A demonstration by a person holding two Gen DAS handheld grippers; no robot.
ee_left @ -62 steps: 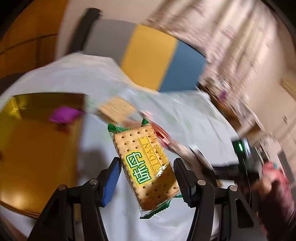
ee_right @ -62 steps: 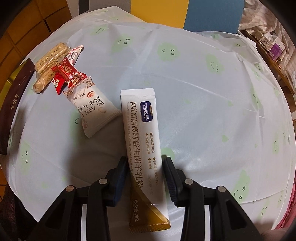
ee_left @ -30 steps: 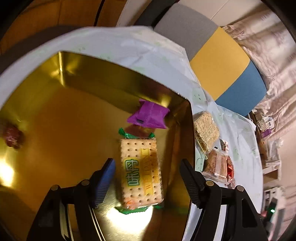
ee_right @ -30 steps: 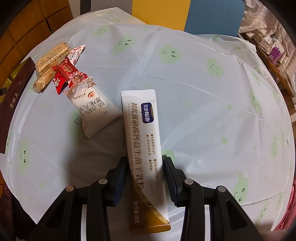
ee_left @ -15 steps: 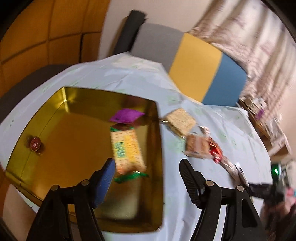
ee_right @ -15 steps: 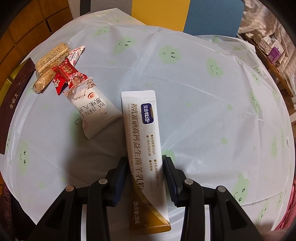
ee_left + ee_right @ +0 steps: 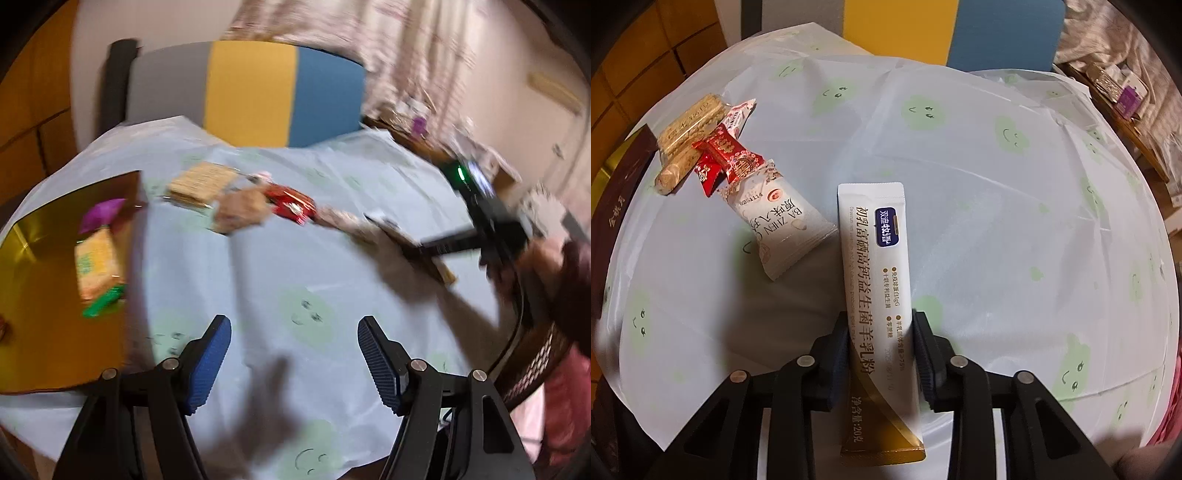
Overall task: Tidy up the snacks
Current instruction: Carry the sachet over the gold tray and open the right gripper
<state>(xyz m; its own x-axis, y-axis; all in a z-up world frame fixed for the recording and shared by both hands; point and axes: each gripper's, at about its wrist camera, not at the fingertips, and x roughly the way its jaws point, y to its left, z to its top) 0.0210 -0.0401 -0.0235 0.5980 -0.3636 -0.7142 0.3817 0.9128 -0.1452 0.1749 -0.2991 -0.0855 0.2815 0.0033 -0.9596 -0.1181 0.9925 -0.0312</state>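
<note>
Closure has just been seen at the right gripper (image 7: 880,356): its jaws, which stood a little off the long white sachet (image 7: 877,280) half a second ago, have been drawn in until the pads meet the packet's two long edges, so the sachet is judged to be pinched though not yet lifted off the tablecloth (image 7: 997,229); the left gripper (image 7: 294,363) has been swung away from the gold tray (image 7: 44,332), and its jaws stand wide with nothing between them; the cracker pack (image 7: 96,263) that was held two seconds ago is now seen lying inside the tray below a purple wrapper (image 7: 101,214), so one snack is taken as delivered and the next pick as begun. The sachet lies flat near the front middle of the table, its long axis running almost straight along the line of the right gripper's fingers, leaning slightly; its plain white sealed end points away toward the far side of the table, while its gold-tipped end passes back beneath the gripper toward the camera; the grip is thus taken across the narrow width, below the middle of its length, which may let the far end droop when raised. To the left, a white pouch (image 7: 783,236), a red candy (image 7: 729,157) and two cereal bars (image 7: 689,142) remain on the cloth, heaped together, the pouch's corner lying just beside the sachet; these are judged still to be sorted.
</note>
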